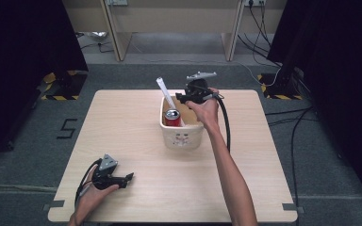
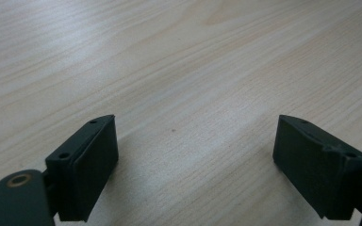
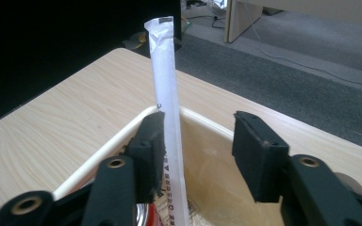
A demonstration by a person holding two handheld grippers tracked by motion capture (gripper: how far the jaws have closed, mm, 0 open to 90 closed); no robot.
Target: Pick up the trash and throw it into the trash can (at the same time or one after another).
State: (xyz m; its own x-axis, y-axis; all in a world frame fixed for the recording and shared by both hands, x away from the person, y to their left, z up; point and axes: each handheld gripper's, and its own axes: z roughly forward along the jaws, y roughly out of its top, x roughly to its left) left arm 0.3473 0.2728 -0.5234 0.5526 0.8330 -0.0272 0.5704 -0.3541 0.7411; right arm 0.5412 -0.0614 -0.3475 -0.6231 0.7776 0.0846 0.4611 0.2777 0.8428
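Right gripper (image 3: pixel 198 141): fingers spread above the tub, the wrapped straw standing between them against one finger (image 3: pixel 148 146), not pinched.
Left gripper (image 2: pixel 195 165): fingers spread wide with nothing between, low over bare counter (image 1: pixel 136 127), well apart from the tub.
Count: one tub, one can, one wrapped straw.
Tub (image 1: pixel 183 136): white, mid-counter, holding a red can (image 1: pixel 172 117) and the wrapped straw (image 3: pixel 165 84), which leans up past the tub's rim.

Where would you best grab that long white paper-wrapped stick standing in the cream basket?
Probably its upper half, from the side, jaws across its thin width. The long white paper-wrapped stick leans upright above the cream basket rim, free of the red drink can beside its lower end.
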